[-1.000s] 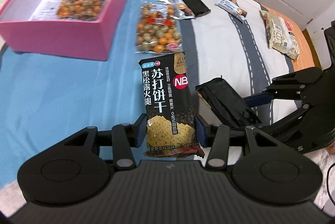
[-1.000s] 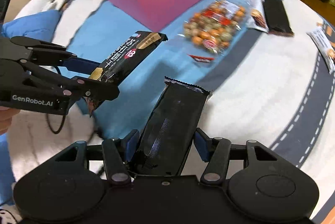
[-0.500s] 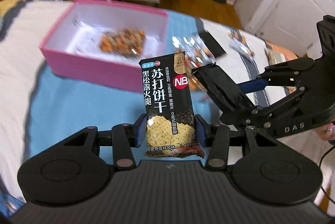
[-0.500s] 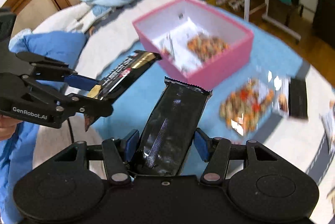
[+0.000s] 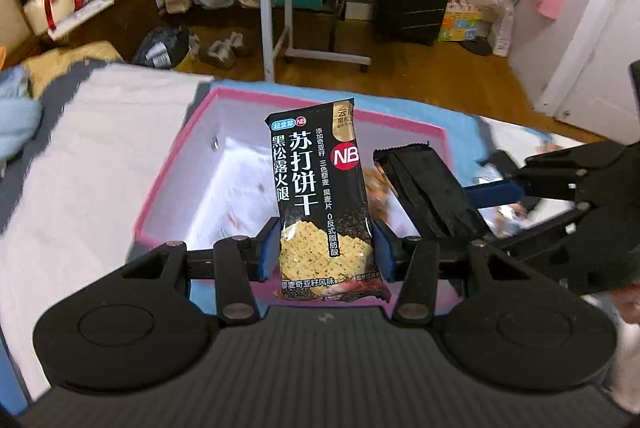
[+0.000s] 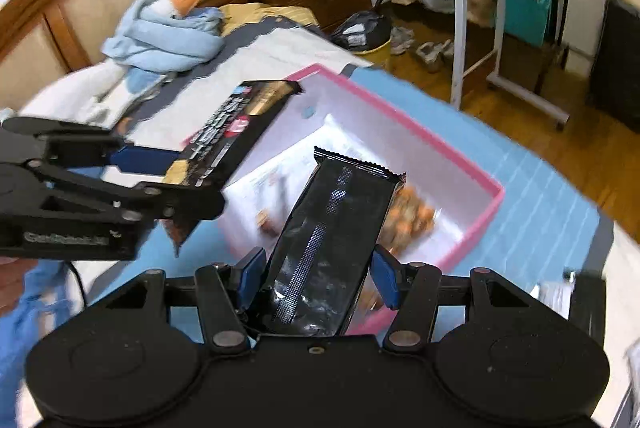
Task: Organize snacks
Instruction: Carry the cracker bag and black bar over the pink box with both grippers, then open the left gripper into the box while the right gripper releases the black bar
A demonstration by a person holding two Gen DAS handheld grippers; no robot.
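Pink open cardboard box [image 5: 160,188] below us: left gripper [image 5: 326,248] clamps black cracker packet [image 5: 320,188], right gripper [image 6: 316,276] clamps plain black foil packet [image 6: 336,220], poised for dropping in.

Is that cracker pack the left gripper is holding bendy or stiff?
Probably fairly stiff: the cracker pack stands straight up from the left gripper without drooping. The glossy wrapper may be slippery. The crackers pictured on it suggest the contents could crack if squeezed hard.
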